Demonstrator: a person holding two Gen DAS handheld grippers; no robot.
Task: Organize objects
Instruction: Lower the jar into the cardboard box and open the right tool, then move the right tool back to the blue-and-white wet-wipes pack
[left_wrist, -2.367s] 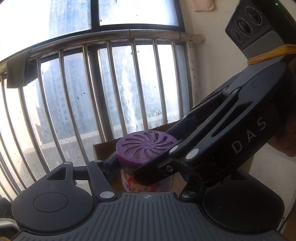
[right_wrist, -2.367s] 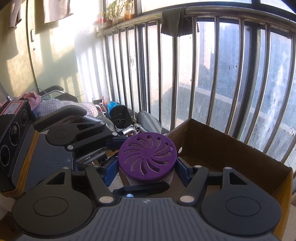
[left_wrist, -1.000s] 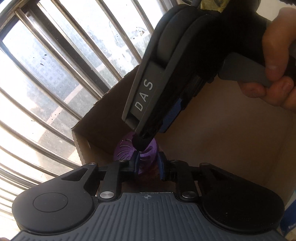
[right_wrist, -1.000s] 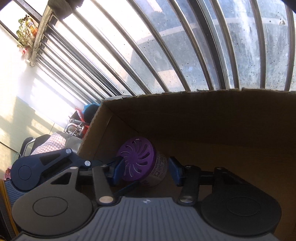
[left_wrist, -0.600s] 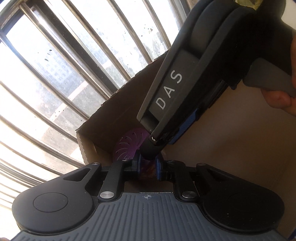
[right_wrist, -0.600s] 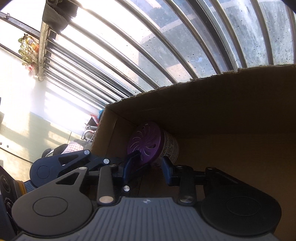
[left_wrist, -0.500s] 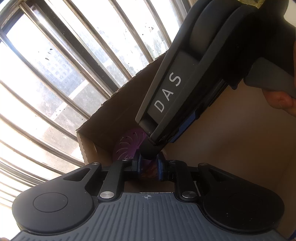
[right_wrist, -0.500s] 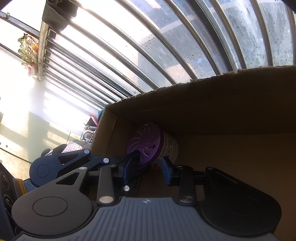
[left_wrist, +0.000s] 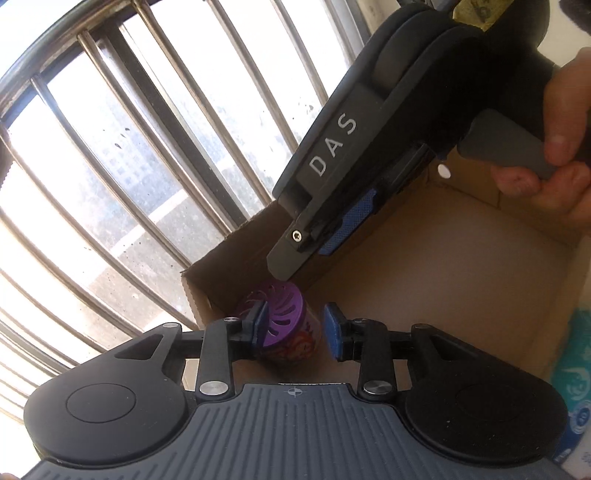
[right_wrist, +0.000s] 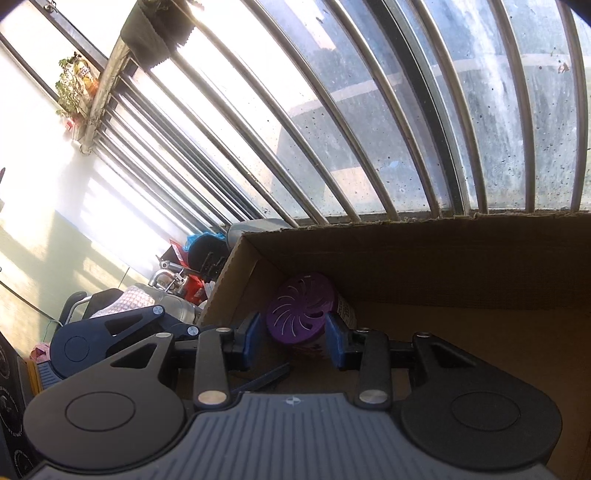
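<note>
A jar with a purple vented lid (left_wrist: 284, 314) sits in the far corner of a cardboard box (left_wrist: 461, 258). My left gripper (left_wrist: 295, 332) hovers above it. Its jaws are opening, and the blue pads stand apart from the jar. My right gripper (left_wrist: 295, 258) reaches down into the box from the upper right, held by a hand (left_wrist: 554, 158). In the right wrist view the jar (right_wrist: 303, 314) shows beyond the gap of the right gripper (right_wrist: 293, 341). Those jaws are opening slightly and their pads touch nothing. The left gripper's black linkage (right_wrist: 110, 336) shows at the left.
Steel window bars (left_wrist: 166, 129) run close behind the box's far wall (right_wrist: 443, 254). A teal tissue pack (left_wrist: 576, 369) lies beside the box on the right. Household clutter (right_wrist: 181, 280) is piled outside the box's left wall. A dark cloth (right_wrist: 155, 33) hangs on the rail.
Both grippers have risen and drawn back from the jar. The left jaws, nearly closed before, have spread. The jar stays in the box's corner.
</note>
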